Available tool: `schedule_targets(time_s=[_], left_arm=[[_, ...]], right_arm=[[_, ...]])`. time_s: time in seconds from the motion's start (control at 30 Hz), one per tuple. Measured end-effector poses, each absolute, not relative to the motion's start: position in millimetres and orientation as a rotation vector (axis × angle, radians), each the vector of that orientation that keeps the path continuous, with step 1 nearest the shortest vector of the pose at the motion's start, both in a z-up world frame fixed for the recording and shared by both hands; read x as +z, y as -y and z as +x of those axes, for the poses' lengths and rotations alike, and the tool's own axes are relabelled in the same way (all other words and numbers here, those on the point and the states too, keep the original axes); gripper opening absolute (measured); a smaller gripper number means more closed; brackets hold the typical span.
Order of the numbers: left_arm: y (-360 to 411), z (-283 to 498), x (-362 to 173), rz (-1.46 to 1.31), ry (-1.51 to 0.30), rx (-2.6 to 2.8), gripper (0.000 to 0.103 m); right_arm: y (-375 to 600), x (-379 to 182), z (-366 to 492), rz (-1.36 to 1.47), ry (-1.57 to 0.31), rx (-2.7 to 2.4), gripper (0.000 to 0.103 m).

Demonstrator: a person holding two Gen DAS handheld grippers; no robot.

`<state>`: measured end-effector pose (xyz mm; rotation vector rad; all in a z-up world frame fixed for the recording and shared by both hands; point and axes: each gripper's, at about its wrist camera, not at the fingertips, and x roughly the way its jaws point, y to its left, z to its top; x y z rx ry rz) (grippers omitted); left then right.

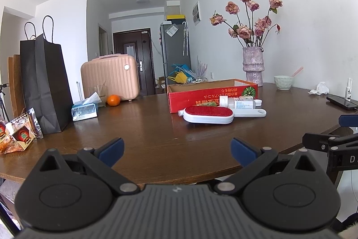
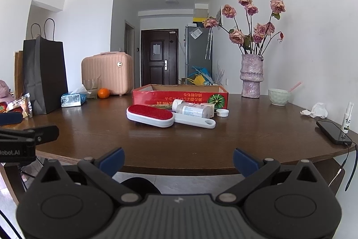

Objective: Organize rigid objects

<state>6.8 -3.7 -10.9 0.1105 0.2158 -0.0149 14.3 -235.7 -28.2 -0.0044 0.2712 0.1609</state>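
A white-walled room was seen behind the scene, with a dark panelled door [image 2: 159,58] and a grey fridge [image 2: 198,49] at the far end. The foreground was filled by a rounded, dark brown wooden table [image 2: 201,140] with a glossy grained top.

On the left of the table a tall matte black paper bag [image 1: 43,84] with cord handles was stood upright, and a ribbed, hard-shelled pink case [image 1: 110,76] was set further back. A shallow red cardboard box [image 2: 179,94], open at the top and printed with text and a melon picture, was placed near the table's middle. A knobbly mauve ceramic vase [image 2: 251,76] of dried roses was stood by the right wall, with a pale faceted bowl [image 2: 279,96] beside it and a flat black phone [image 2: 333,132] at the table's right edge.

Just in front of the box, a white plastic lint brush [image 2: 150,115] with an oval red fabric pad was laid flat. A white cylindrical bottle [image 2: 192,110] was lying on its side between the brush and the box, and its small round cap [image 2: 222,113] was set beside it.

The left gripper [image 1: 177,150] was held over the near table edge, its blue-padded fingers spread wide with nothing between them. The right gripper [image 2: 178,159] was held just off the table edge, likewise spread wide and holding nothing.
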Motion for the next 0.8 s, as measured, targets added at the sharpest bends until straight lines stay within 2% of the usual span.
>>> schedule_targets(time_s=[0.8], left_arm=[[-3.5,15.0,-15.2,0.081,-0.257,0.022,0.103]], right_arm=[[234.6,-34.1,17.3,-0.004,-0.284,0.156,0.103]])
